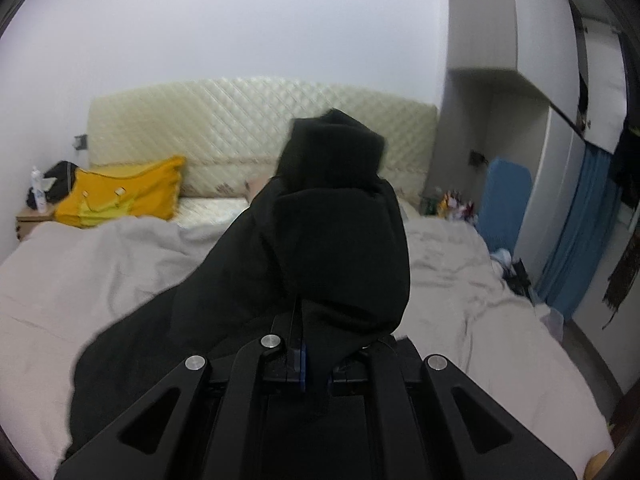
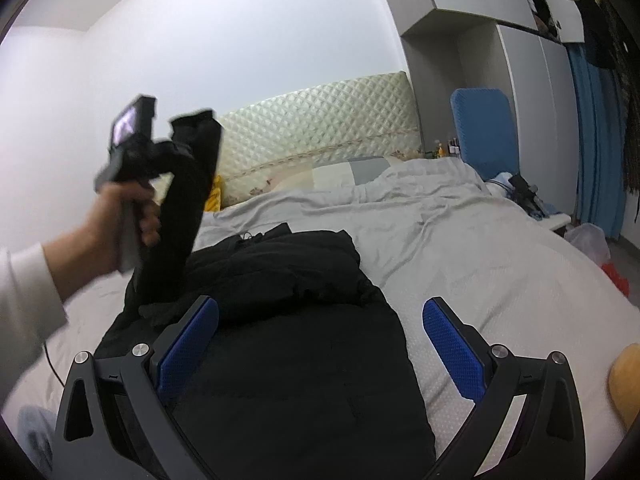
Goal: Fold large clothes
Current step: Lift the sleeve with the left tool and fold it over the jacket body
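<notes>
Black garment [image 2: 288, 320] lies bunched on the near half of the bed [image 2: 500, 248], on the grey-white cover, body spread toward the foot edge, upper part heaped toward the headboard [image 2: 320, 136]. One long strip of it is lifted up off the left side. My left tongs [image 1: 314, 360] are clamped narrow on that black fabric, cloth draped over and ahead of the fingers, hiding the tips. In the right wrist view the left hand [image 2: 120, 224] holds that tool raised above the bed's left edge. My right tongs [image 2: 320, 336] are spread wide, blue pads [image 2: 188, 344] showing, nothing between them, hovering over the garment's near part. Yellow pillow [image 1: 120, 196] at the bed's head-left corner. Blue chair [image 2: 484, 132] beside the right edge.
</notes>
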`<action>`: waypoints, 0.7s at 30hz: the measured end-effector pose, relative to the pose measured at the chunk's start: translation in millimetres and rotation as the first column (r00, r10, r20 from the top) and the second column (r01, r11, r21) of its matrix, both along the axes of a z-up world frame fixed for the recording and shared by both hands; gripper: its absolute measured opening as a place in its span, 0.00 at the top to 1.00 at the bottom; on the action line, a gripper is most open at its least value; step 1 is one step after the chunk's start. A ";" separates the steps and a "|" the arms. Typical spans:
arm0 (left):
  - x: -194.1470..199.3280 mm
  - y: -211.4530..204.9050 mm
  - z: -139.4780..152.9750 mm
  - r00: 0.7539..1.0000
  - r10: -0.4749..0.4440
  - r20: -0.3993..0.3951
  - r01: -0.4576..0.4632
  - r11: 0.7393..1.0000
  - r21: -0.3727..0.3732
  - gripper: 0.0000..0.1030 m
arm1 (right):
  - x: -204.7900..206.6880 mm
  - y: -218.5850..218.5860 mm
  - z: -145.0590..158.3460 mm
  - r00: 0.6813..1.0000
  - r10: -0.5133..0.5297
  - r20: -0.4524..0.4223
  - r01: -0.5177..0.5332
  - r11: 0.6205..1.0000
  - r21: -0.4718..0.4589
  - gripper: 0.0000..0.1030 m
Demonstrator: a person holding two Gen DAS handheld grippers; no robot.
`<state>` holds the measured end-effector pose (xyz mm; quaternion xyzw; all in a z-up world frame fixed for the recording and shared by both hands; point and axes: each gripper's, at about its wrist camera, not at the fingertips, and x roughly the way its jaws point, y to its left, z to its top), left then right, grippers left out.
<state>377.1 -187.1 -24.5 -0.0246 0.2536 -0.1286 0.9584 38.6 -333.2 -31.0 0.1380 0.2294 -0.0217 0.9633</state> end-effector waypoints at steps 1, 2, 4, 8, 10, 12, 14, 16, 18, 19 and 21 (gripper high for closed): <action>6.7 -9.0 -9.6 1.000 -0.006 -0.010 0.006 1.000 0.001 0.95 | 1.7 -1.9 -1.5 1.000 -0.002 -0.004 0.002 1.000 0.004 0.00; 9.3 -17.4 -22.7 1.000 -0.014 -0.025 0.014 1.000 0.001 0.95 | 3.1 -3.6 -3.0 1.000 -0.004 -0.008 0.004 1.000 0.011 0.00; 19.3 -30.1 -43.8 0.998 -0.027 -0.053 0.028 1.000 0.003 0.95 | 7.9 -6.8 -6.7 1.000 -0.006 -0.017 0.007 1.000 0.022 0.00; 32.5 -48.2 -82.8 0.993 -0.049 -0.106 0.052 0.998 0.029 0.95 | 16.6 -8.4 -13.3 0.999 -0.002 -0.038 0.003 1.000 0.027 0.00; 35.3 -51.1 -101.2 0.989 -0.060 -0.133 0.066 0.997 0.040 0.95 | 19.6 -10.0 -16.7 0.999 -0.003 -0.046 0.004 0.999 0.033 0.00; 39.6 -56.3 -120.2 0.984 -0.069 -0.166 0.078 0.996 0.052 0.95 | 22.6 -11.8 -19.6 0.999 -0.004 -0.054 0.006 0.999 0.038 0.00; 39.3 -59.9 -133.7 0.984 -0.066 -0.164 0.078 0.995 0.067 0.95 | 25.2 -14.0 -22.6 0.998 -0.009 -0.058 0.011 0.999 0.040 0.00; 38.5 -62.2 -141.1 0.987 -0.070 -0.141 0.083 0.993 0.087 0.95 | 28.3 -16.0 -25.8 0.998 -0.017 -0.067 0.019 0.999 0.039 0.00; 41.1 -66.7 -147.1 0.986 -0.083 -0.144 0.100 0.988 0.114 0.94 | 30.9 -18.1 -29.2 0.996 -0.017 -0.082 0.021 0.999 0.046 0.00; 42.9 -68.9 -149.0 0.985 -0.089 -0.149 0.108 0.986 0.129 0.93 | 30.8 -18.0 -29.4 0.996 -0.021 -0.085 0.025 0.999 0.045 0.00; 43.6 -71.2 -150.5 0.983 -0.102 -0.153 0.126 0.980 0.157 0.92 | 30.7 -19.6 -29.6 0.996 -0.032 -0.083 0.035 0.999 0.040 0.00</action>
